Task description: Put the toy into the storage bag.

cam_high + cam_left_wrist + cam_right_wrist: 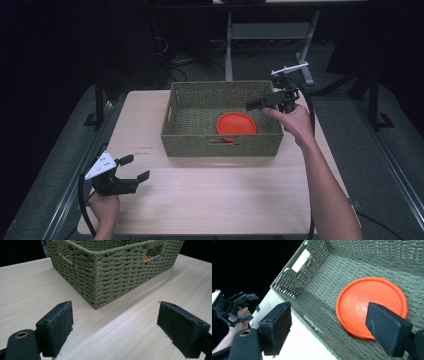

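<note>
A woven olive-green basket sat on the far half of the light wood table, its long axis running left to right across the table and its open top facing up. It was rectangular, with a braided rim and a handle slot cut in each wall seen. In the left gripper view its near corner pointed toward the camera, and a bit of orange showed through the slot in the wall on the right.

An orange round plate lay flat on the basket floor, right of centre and close to the near wall. Being round, it had no long axis. It looked like smooth plastic with a raised rim, slightly glossy in the right gripper view. I could not tell whether it lay face up or face down.

The right gripper hung over the right end of the basket, held in the right hand, and pointed left and down across the interior. Its jaws stood wide apart with nothing between them; one pad overlapped the plate's edge in its own view, but contact could not be judged.

The left gripper sat low over the near left corner of the table, held in the left hand, well apart from the basket and pointing toward it. Its jaws were spread wide and empty, with bare tabletop between them.
</note>
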A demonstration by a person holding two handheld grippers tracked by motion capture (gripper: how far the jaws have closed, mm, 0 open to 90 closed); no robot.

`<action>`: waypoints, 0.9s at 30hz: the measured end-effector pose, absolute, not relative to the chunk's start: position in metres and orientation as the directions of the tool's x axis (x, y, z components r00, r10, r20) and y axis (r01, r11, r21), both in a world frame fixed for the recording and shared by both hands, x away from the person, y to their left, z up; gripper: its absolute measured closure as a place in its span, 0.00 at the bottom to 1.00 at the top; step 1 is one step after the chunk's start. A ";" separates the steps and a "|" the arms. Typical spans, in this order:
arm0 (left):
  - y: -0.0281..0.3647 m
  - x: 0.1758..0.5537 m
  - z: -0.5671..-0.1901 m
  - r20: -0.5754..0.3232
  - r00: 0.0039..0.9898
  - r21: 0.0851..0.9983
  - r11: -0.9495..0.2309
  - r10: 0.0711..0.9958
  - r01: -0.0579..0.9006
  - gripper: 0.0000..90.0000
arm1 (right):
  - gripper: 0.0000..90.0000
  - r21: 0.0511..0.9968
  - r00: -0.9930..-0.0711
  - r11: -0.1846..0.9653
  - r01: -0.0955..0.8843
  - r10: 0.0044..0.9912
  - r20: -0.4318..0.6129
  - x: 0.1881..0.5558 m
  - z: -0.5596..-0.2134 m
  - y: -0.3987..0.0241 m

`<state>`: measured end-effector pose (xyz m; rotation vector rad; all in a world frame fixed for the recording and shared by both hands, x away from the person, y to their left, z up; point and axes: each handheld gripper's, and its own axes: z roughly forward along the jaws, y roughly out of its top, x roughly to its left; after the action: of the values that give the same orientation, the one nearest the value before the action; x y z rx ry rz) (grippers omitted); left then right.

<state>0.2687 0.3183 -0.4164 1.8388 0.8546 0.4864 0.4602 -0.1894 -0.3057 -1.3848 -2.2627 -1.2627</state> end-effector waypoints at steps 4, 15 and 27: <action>0.318 0.269 -0.417 -0.052 0.667 0.908 -0.242 0.743 0.341 0.14 | 0.21 0.572 -0.552 0.195 0.797 0.621 0.557 0.454 -0.304 -0.194; 0.319 0.268 -0.417 -0.050 0.670 0.910 -0.242 0.740 0.336 0.14 | 0.19 0.596 -0.579 0.201 0.777 0.598 0.553 0.430 -0.301 -0.209; 0.318 0.268 -0.417 -0.048 0.670 0.907 -0.248 0.741 0.339 0.14 | 0.17 0.617 -0.602 0.202 0.760 0.576 0.553 0.408 -0.300 -0.222</action>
<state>0.2683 0.3180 -0.4168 1.8469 0.8538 0.4838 0.4078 -0.2218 -0.3001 -1.2837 -2.2715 -1.3544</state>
